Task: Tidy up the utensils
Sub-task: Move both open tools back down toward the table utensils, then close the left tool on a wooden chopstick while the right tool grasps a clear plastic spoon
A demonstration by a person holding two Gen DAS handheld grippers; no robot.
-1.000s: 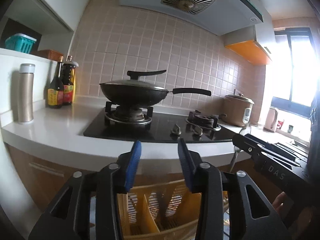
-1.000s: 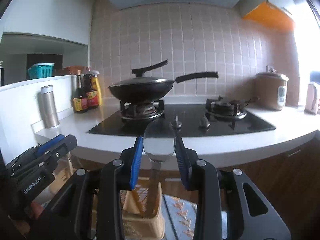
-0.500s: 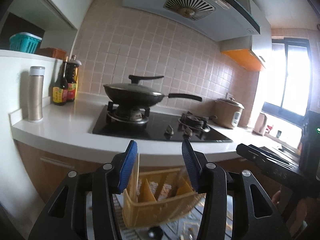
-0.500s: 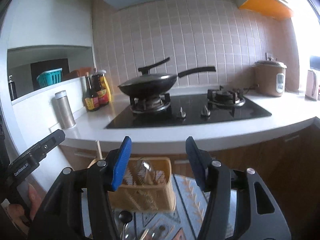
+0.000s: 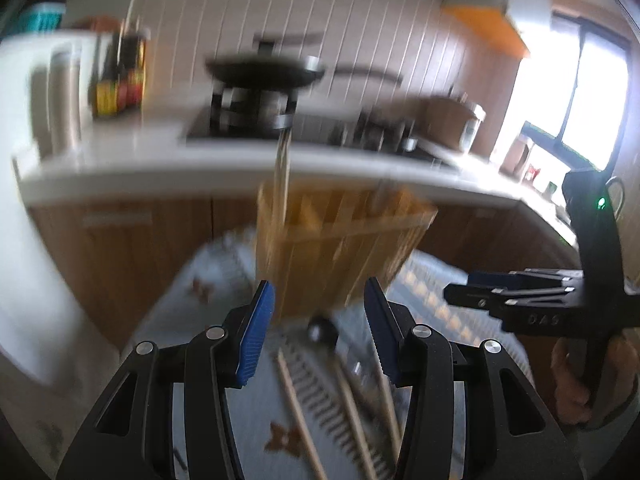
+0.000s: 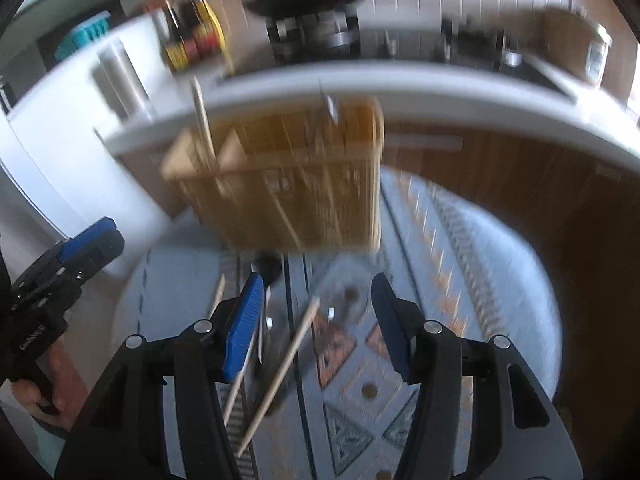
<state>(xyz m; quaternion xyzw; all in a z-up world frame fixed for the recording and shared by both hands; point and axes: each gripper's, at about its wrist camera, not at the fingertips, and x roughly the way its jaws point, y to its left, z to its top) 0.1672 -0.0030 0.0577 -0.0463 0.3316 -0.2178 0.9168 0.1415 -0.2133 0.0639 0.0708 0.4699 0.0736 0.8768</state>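
A yellow slatted utensil holder (image 5: 340,240) (image 6: 288,184) stands on a patterned mat, blurred by motion. A wooden chopstick (image 5: 282,168) (image 6: 202,120) stands in its left compartment and a metal spoon (image 6: 332,108) in a compartment further right. Loose chopsticks (image 5: 296,400) (image 6: 280,376) and a black round-headed utensil (image 5: 322,330) (image 6: 266,266) lie on the mat in front of it. My left gripper (image 5: 320,320) (image 6: 96,240) is open above them with nothing between its pads. My right gripper (image 6: 318,320) (image 5: 460,290) is also open and holds nothing.
The blue-grey mat (image 6: 460,280) covers a low surface in front of wooden cabinets. Behind runs a white counter (image 5: 120,168) with a stove, a black pan (image 5: 264,72), sauce bottles (image 5: 120,80), a steel flask and a rice cooker (image 5: 460,120). A hand (image 5: 576,380) holds the right gripper.
The right gripper let go of the spoon, which now stands in the holder. Both grippers tipped downward, so the mat and the loose chopsticks have come into view.
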